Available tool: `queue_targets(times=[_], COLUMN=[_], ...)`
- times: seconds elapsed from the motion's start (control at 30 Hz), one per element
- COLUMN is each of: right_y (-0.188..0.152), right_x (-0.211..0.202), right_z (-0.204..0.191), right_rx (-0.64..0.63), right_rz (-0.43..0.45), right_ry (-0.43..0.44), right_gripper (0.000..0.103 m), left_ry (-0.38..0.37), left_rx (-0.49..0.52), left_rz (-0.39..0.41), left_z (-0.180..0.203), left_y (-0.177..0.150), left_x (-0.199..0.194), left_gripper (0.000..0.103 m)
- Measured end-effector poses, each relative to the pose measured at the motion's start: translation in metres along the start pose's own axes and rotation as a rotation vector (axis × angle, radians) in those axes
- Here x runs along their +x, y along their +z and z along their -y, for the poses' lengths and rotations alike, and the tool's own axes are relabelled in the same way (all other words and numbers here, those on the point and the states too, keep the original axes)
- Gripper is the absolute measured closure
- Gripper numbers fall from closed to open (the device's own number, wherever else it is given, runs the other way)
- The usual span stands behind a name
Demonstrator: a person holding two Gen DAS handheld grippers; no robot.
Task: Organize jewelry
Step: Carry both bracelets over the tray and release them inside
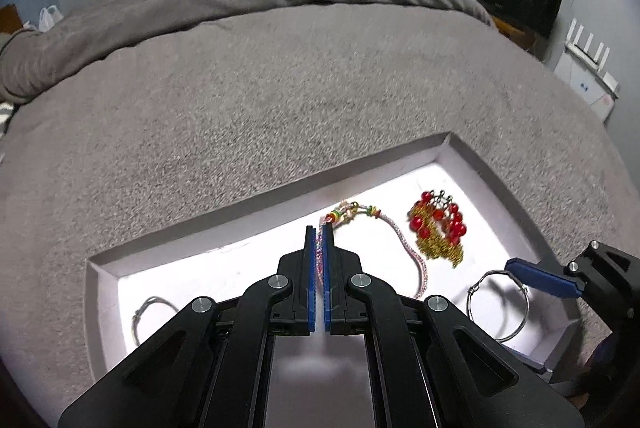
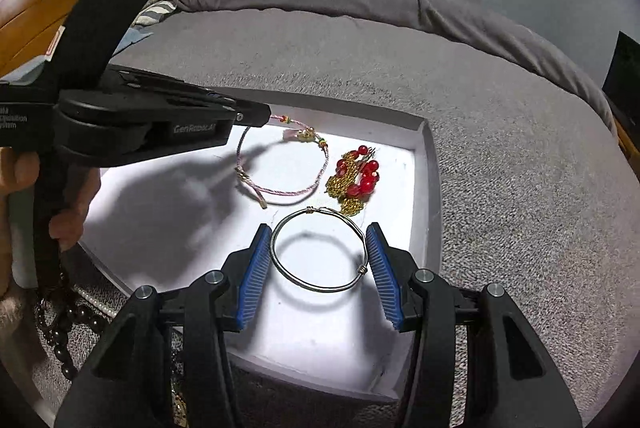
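Grey bedding (image 1: 280,100) carries a white tray (image 1: 460,148). Frame centre, the left gripper (image 1: 319,228) pinches the pink cord bracelet (image 1: 404,248), probably laying it down. Lower right, the right gripper (image 2: 316,260) straddles the silver bangle (image 2: 318,252), pads touching, apparently placing it.

My left gripper's arms hide the tray's (image 1: 452,144) near edge, while dark beads (image 2: 60,340) run under my right gripper, lower left.

We count: one white tray (image 2: 430,164) | one pink cord bracelet (image 2: 288,168) | one silver bangle (image 2: 320,248) | one red-bead gold-chain piece (image 2: 354,180) | two grippers (image 1: 319,248) (image 2: 318,268)
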State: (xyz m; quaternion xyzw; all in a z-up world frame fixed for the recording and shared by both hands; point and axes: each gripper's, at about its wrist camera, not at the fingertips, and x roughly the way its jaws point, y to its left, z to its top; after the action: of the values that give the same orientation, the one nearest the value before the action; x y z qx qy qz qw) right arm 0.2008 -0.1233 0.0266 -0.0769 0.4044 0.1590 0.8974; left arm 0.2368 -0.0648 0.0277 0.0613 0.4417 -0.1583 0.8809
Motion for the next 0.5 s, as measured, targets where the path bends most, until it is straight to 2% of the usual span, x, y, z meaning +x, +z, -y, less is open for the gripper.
queue_targets(times=[0.23, 0.4, 0.43, 0.5], right_y=[0.000, -0.001, -0.001, -0.001], right_x=[0.012, 0.016, 0.016, 0.017], right_z=[-0.001, -0.004, -0.003, -0.003], right_rx=[0.005, -0.006, -0.006, -0.006], right_rz=[-0.023, -0.025, -0.024, -0.020], right_ry=[-0.033, -0.055, -0.056, -0.058], right_gripper=[0.054, 0.054, 0.054, 0.054], left_ry=[0.014, 0.001, 0.000, 0.000], left_rx=[0.042, 0.029, 0.026, 0.021], left_rz=[-0.049, -0.055, -0.057, -0.053], left_z=[0.007, 0.005, 0.004, 0.004], left_y=[-0.004, -0.006, -0.006, -0.006], left_x=[0.012, 0.013, 0.014, 0.012], left_gripper=[0.099, 0.099, 0.098, 0.085])
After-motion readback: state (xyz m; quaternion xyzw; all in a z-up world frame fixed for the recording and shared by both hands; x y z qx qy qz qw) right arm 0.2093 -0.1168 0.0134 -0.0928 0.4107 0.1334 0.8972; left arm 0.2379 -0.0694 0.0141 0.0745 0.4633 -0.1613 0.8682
